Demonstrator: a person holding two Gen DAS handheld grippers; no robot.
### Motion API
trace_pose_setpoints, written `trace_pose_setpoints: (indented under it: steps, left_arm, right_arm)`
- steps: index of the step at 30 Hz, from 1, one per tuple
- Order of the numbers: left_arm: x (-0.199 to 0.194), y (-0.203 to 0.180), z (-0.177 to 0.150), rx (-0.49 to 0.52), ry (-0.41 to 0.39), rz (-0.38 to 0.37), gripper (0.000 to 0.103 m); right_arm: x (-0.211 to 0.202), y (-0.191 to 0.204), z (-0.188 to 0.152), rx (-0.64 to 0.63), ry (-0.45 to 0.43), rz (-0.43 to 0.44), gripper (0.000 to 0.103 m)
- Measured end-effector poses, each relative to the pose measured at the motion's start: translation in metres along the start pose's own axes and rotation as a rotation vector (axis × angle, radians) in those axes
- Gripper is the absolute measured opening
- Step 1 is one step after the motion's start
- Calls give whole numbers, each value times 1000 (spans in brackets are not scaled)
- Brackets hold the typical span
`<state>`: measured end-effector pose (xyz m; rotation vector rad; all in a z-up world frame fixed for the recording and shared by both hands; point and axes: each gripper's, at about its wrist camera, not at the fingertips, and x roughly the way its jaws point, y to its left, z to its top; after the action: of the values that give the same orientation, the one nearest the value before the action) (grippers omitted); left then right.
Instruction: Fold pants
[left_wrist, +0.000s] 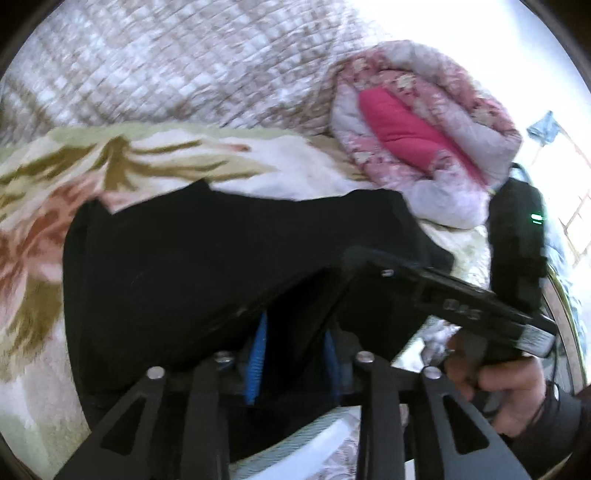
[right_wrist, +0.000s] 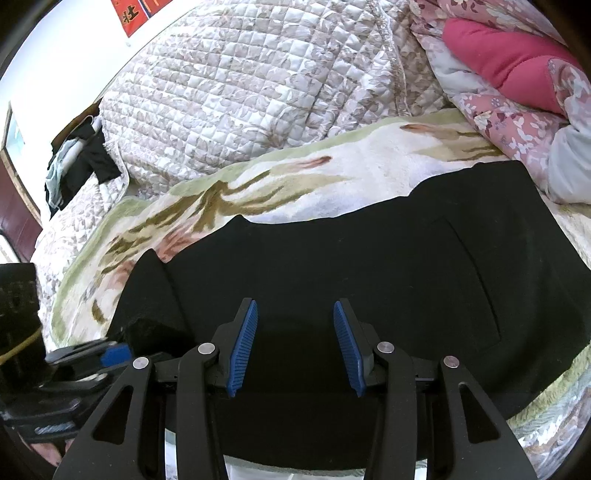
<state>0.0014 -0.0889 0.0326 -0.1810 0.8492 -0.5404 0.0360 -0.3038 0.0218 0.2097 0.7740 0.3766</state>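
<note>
Black pants (right_wrist: 369, 266) lie spread across a floral blanket (right_wrist: 295, 177) on the bed, and their left end is humped up in a fold (right_wrist: 155, 295). My right gripper (right_wrist: 294, 306) hovers open just over the near edge of the pants, nothing between its blue pads. In the left wrist view the pants (left_wrist: 184, 258) fill the middle. My left gripper (left_wrist: 295, 332) is low over the cloth with its blue pads apart; black cloth hides their tips. A hand (left_wrist: 509, 387) holds the right gripper's body (left_wrist: 443, 295) close on the right.
A quilted beige bedspread (right_wrist: 240, 92) is bunched up behind the blanket. A rolled pink floral quilt (right_wrist: 517, 74) lies at the back right. Dark clothes (right_wrist: 81, 162) are piled at the far left by the wall.
</note>
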Motion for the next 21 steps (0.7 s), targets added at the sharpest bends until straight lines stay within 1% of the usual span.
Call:
trace_pose_setpoints:
  steps: [2,3,6,7,8,10,11,13,15,16,19,21]
  left_arm:
    - [-3,-6,3,30,-17,-20,42]
    - [-4,-8,5,36,-20,-30,42]
    - [-12,-6,10,24,-28,-40,42]
    - [-20,-3,12,16,-48,-41,42]
    - [-30,1,13,5,-80,-31,42]
    - [-53,14,15,-27,-154,-4,51]
    - [-62,24,15,-54,-181,23,55]
    - [-73,47,16,-113,-213,100,56]
    - [-72,71,16,-171,-195,171,58]
    - [-69,83,16,-203,-182,186,58]
    - [-52,112,11,-300,-117,176,58]
    - [-42,113,8,-313,-92,125,58]
  right_arm:
    - [0,-1,0,6,-2,-8,44]
    - [0,-2,0,8,-3,-12,44]
    - [-1,-3,-1,8,-7,-21,44]
    - [-1,-3,-1,8,-7,-22,44]
    - [-1,-3,-1,8,-6,-19,44]
    - [-1,-3,-1,11,-5,-13,44]
    - [-1,-3,-1,11,-2,-8,44]
    - [0,-1,-1,8,1,0,44]
    - [0,1,-1,-2,2,5,44]
    - [0,2,-1,-7,2,6,44]
    - [-1,2,-2,-8,3,5,44]
    - [-1,2,-2,-2,1,3,44]
